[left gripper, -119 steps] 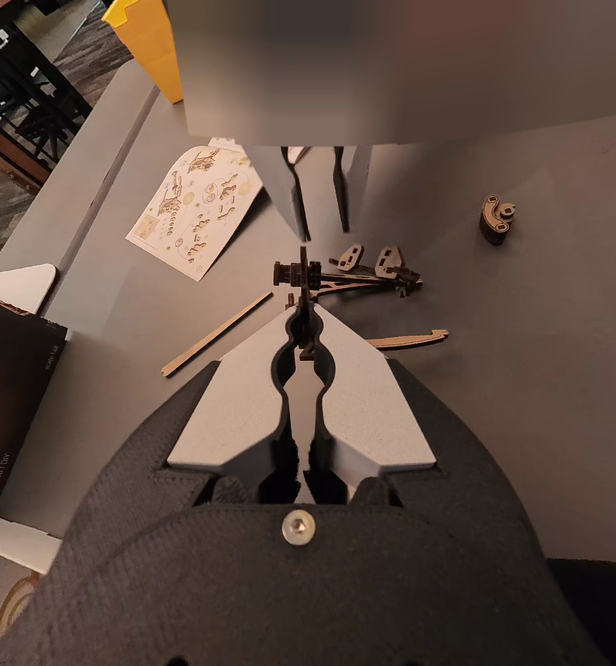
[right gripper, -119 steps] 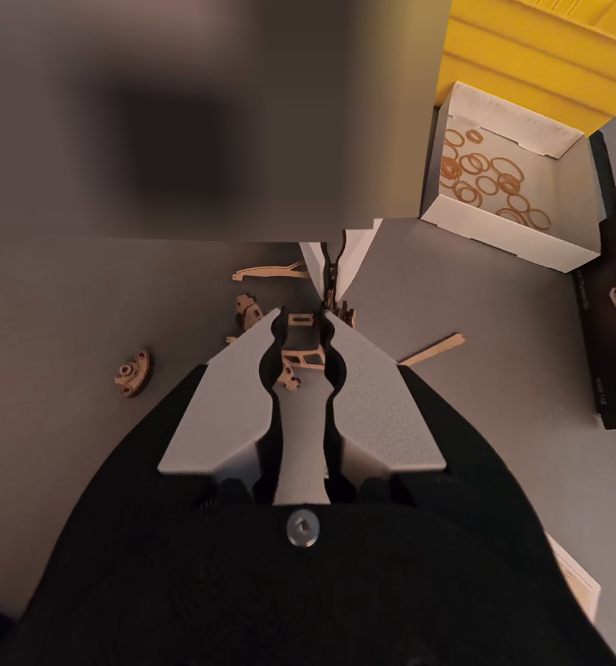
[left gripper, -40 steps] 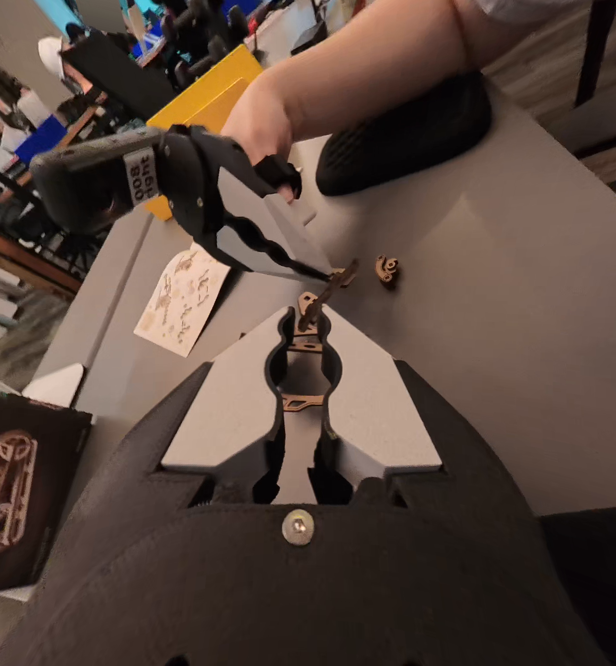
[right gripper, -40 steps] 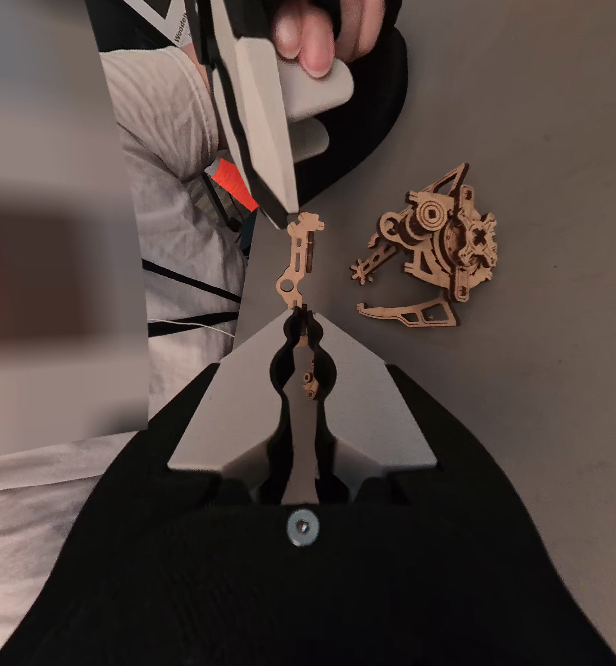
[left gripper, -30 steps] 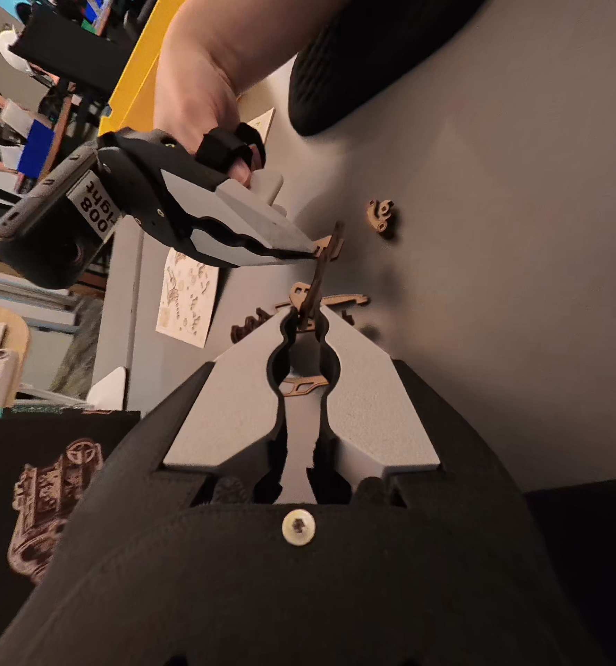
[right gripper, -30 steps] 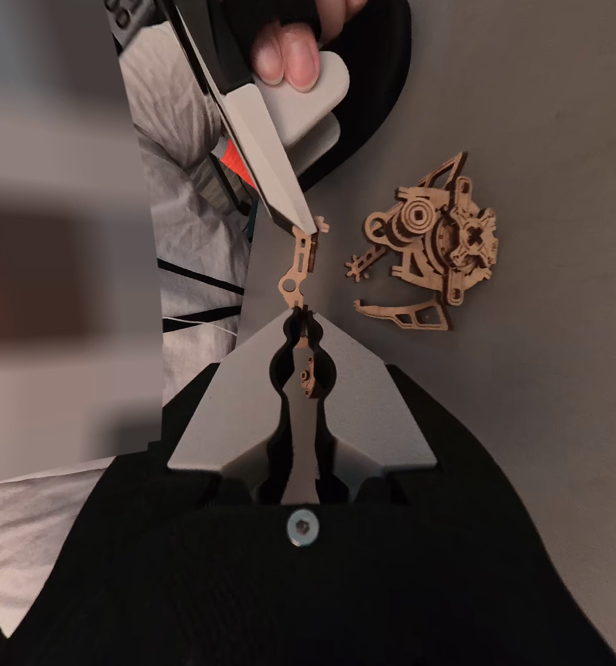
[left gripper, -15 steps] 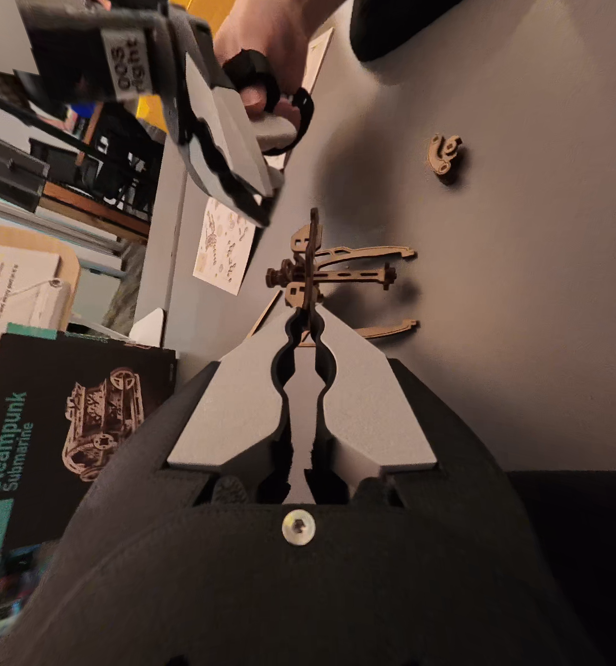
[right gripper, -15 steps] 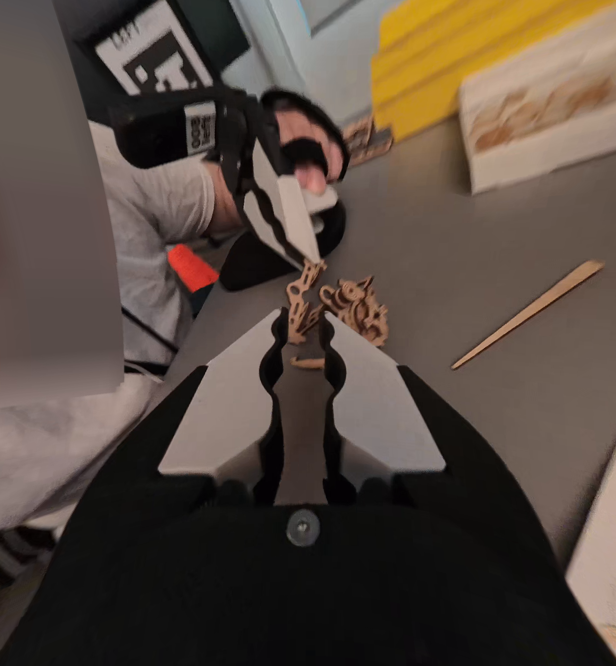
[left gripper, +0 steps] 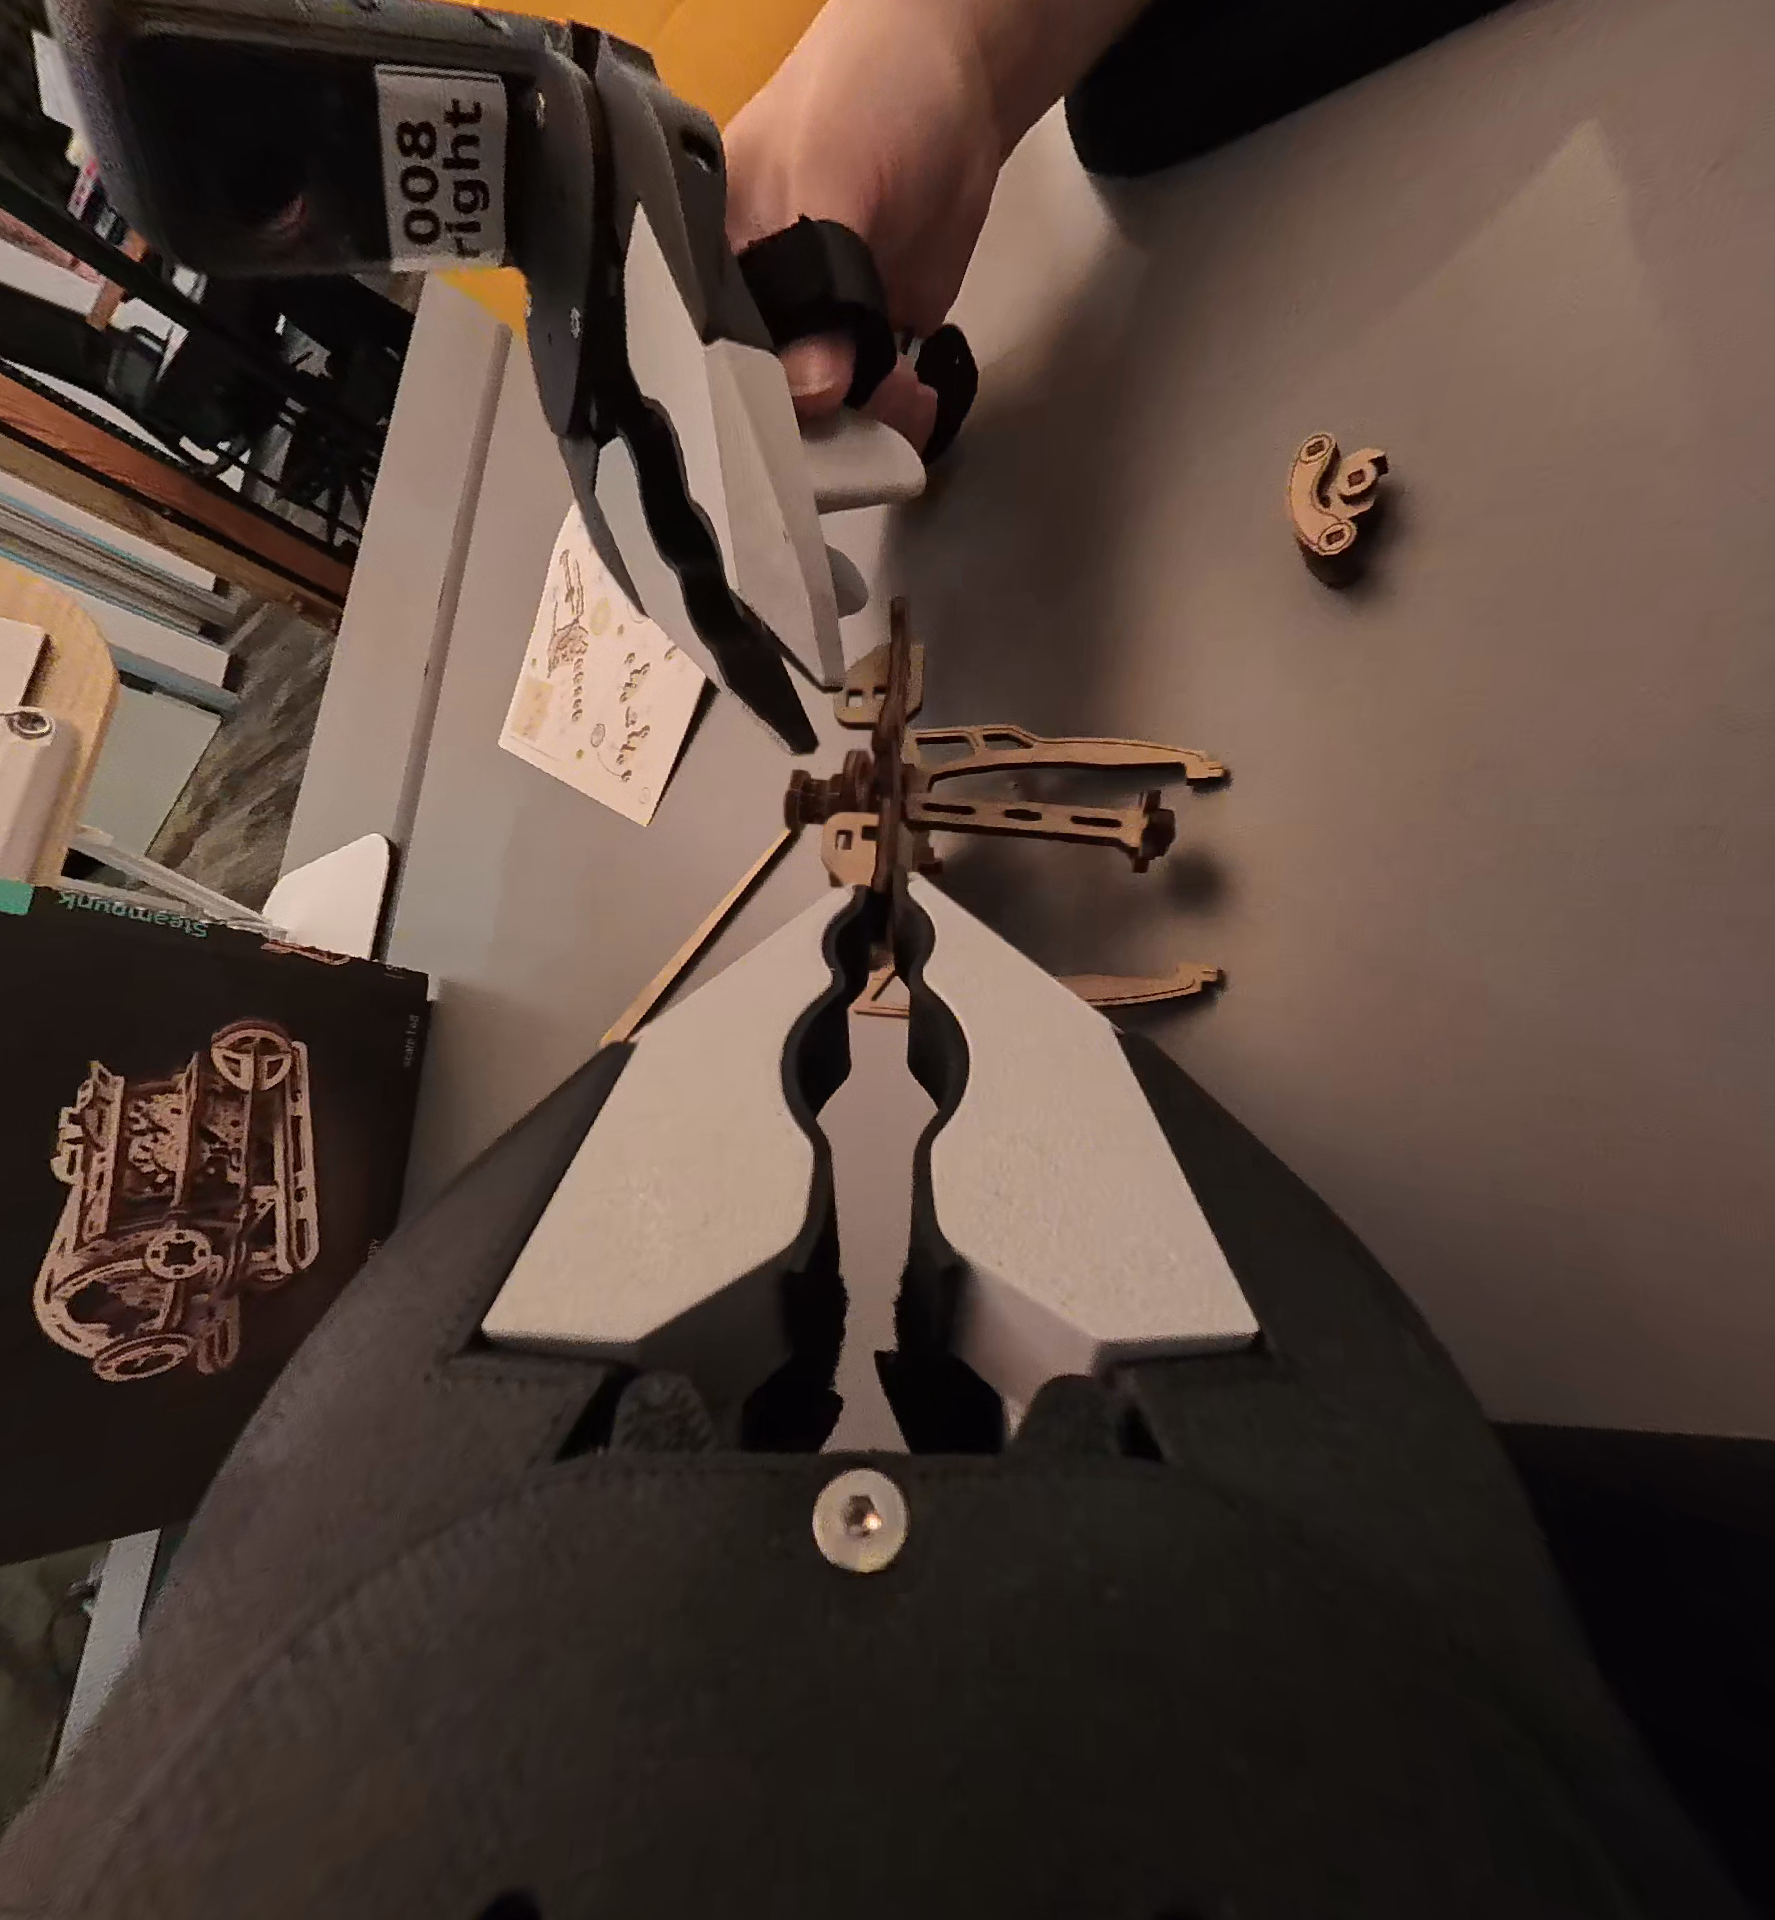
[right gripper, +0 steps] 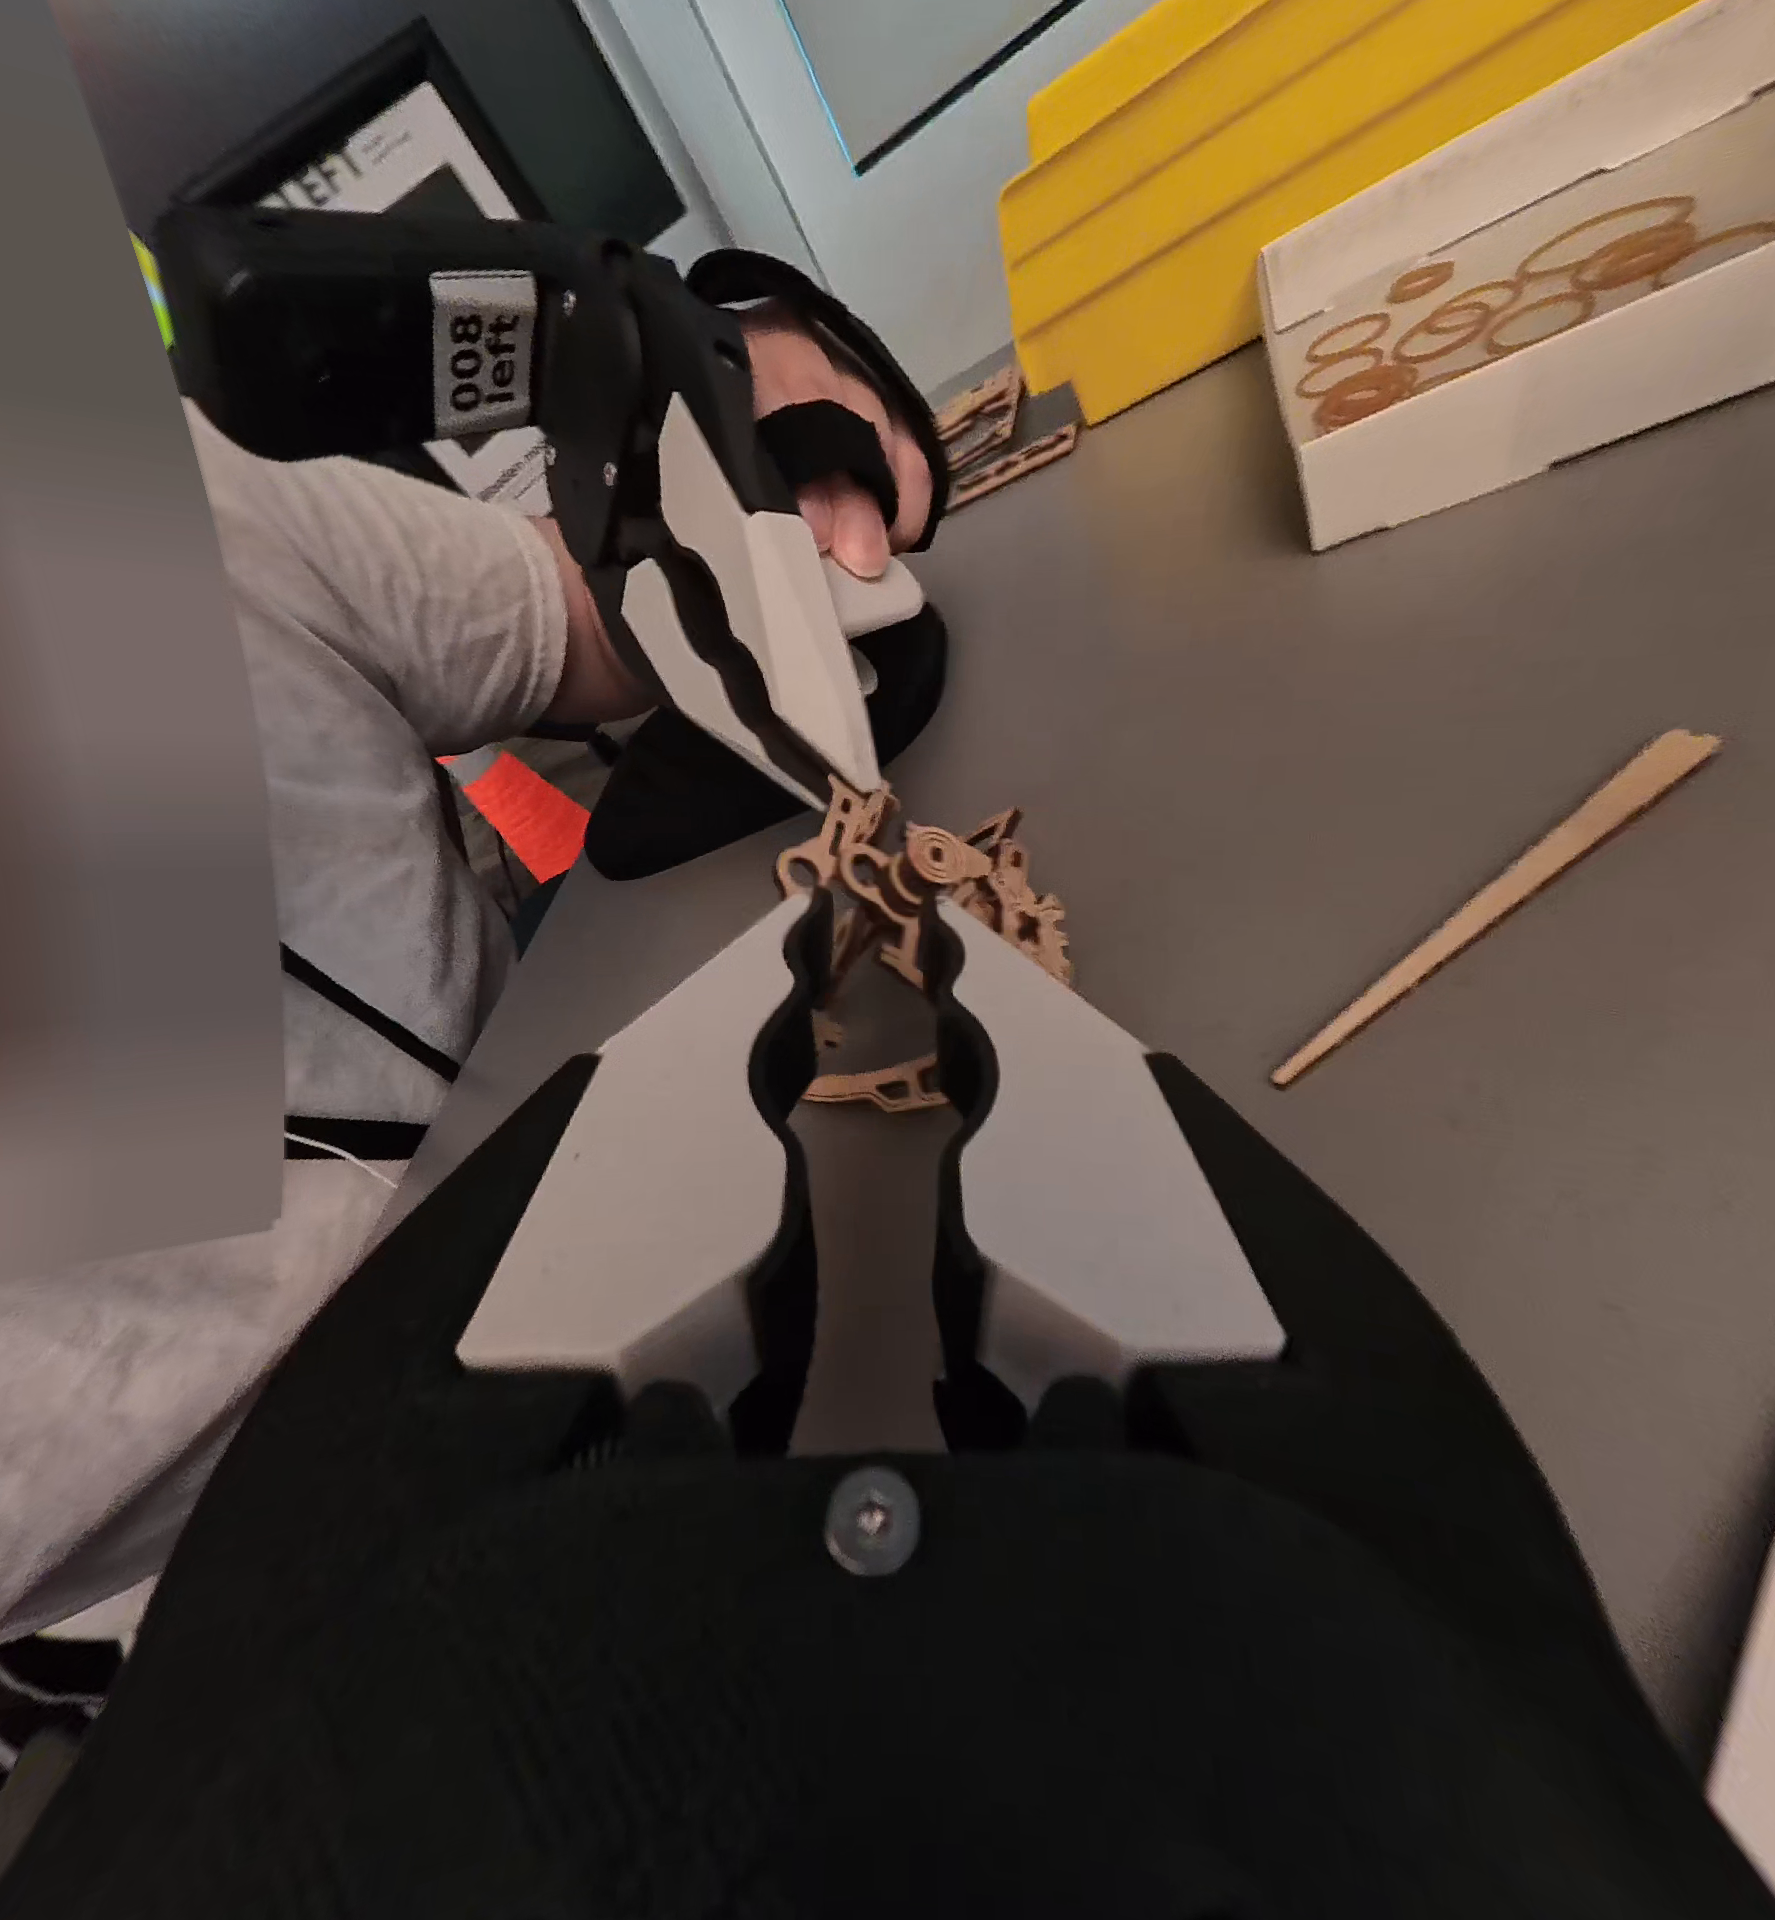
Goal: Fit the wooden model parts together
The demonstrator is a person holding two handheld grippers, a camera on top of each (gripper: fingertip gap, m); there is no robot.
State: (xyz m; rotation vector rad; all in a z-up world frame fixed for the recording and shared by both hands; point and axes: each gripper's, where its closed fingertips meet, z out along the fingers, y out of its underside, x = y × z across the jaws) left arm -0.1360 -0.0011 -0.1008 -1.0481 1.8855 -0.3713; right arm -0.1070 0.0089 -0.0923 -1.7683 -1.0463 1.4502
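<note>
Left wrist view: grey table [left gripper: 1485, 1091] largest, its left edge close beside me, bare room to the right; dark box [left gripper: 166, 1174] at that edge; instruction sheet [left gripper: 602, 707] beyond; my left gripper [left gripper: 881, 914] clenched on a thin wooden piece [left gripper: 895, 727], held upright just above the wooden model [left gripper: 1008, 810]; my right gripper [right gripper: 867, 914] released, tips beside the piece; one wooden strip [right gripper: 1496, 904], one curved arm [left gripper: 1143, 982], one small curved part [left gripper: 1330, 504], well apart.

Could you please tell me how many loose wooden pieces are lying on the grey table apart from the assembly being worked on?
3: a curved piece far right, a long stick, and a slim arm beside the left gripper; others may be hidden.
</note>
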